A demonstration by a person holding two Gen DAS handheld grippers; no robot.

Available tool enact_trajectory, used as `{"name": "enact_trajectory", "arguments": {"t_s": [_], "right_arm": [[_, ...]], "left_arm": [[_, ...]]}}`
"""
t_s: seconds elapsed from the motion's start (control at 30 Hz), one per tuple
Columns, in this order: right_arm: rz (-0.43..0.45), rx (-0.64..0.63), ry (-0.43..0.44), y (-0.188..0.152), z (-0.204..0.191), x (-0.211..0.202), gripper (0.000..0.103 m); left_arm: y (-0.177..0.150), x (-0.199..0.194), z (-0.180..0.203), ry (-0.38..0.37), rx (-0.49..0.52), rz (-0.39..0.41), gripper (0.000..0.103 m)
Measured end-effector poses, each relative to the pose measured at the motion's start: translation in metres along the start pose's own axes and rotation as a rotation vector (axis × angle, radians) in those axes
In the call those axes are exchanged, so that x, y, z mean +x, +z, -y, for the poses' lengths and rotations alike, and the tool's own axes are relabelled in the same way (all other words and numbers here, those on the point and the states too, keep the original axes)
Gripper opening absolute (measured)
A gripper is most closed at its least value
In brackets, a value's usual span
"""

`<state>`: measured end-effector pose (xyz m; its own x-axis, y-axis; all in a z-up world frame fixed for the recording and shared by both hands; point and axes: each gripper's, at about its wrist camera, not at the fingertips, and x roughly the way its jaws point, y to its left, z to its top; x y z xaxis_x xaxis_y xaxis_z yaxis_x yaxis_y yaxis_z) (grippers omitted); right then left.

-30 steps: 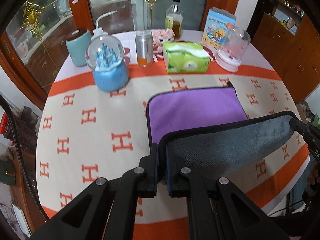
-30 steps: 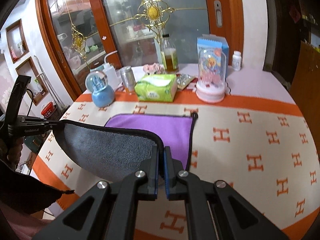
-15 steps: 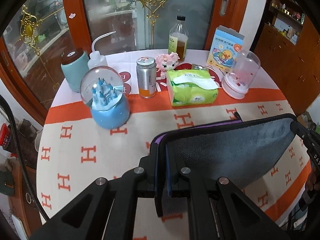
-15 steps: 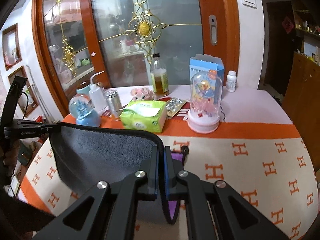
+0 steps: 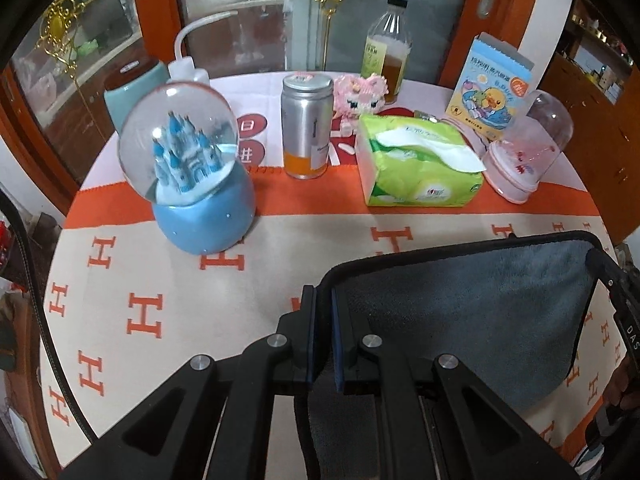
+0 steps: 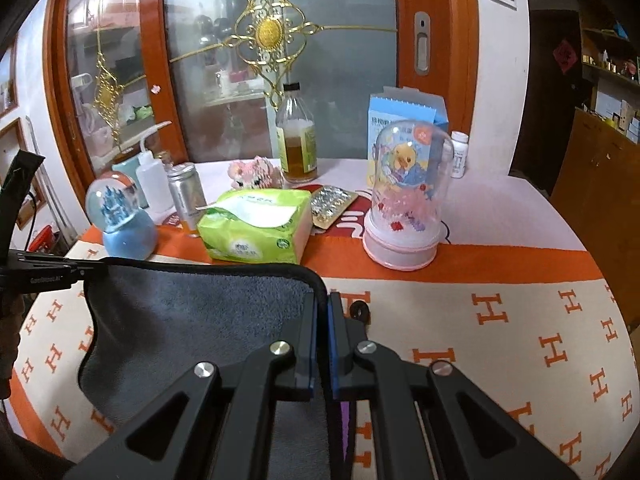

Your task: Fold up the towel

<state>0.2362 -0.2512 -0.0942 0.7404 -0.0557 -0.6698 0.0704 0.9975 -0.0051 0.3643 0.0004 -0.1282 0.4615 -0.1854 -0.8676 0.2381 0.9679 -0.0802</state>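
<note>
The towel [image 5: 480,304] is grey on the side facing me, purple on the other, with a black hem. It is stretched between both grippers above the table and folded over forward. My left gripper [image 5: 324,300] is shut on its left corner. My right gripper [image 6: 322,304] is shut on its right corner; the grey face [image 6: 192,320] spreads to the left there, and a purple strip [image 6: 344,420] shows under the jaws. The right gripper also shows at the right edge of the left wrist view [image 5: 600,264].
A round table with an orange and cream H-pattern cloth [image 5: 160,280]. Along its far side stand a blue snow globe [image 5: 192,168], a metal can [image 5: 306,128], a green tissue pack [image 5: 416,160], a pink dome [image 5: 524,156], a bottle [image 5: 386,48] and a duck box [image 5: 492,88].
Both grippers have carried the towel's held edge forward, toward the far side of the table. The grey side now covers the purple face that lay open before.
</note>
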Motion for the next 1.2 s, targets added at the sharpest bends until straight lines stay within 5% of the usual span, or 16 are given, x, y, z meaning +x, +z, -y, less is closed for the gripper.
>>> {"name": "enact_trajectory", "arguments": {"t_s": [0.13, 0.27, 0.47, 0.87, 1.2], "right_arm": [[-0.026, 0.008, -0.027, -0.003, 0.001, 0.013, 0.009], [-0.050, 0.031, -0.041, -0.005, 0.003, 0.021, 0.038], [-0.048, 0.054, -0.064, -0.006, 0.009, 0.018, 0.062], [-0.060, 0.084, -0.082, -0.009, 0.013, -0.009, 0.081], [-0.090, 0.098, -0.040, -0.029, 0.007, -0.051, 0.086]], "left_arm": [[-0.001, 0.015, 0.000, -0.003, 0.003, -0.031, 0.011], [-0.001, 0.019, 0.001, 0.008, 0.002, -0.032, 0.034], [-0.002, 0.017, -0.001, 0.028, -0.029, -0.028, 0.045], [-0.026, -0.013, -0.013, 0.075, -0.095, -0.039, 0.081], [-0.066, -0.064, -0.016, 0.044, -0.092, -0.004, 0.086]]}}
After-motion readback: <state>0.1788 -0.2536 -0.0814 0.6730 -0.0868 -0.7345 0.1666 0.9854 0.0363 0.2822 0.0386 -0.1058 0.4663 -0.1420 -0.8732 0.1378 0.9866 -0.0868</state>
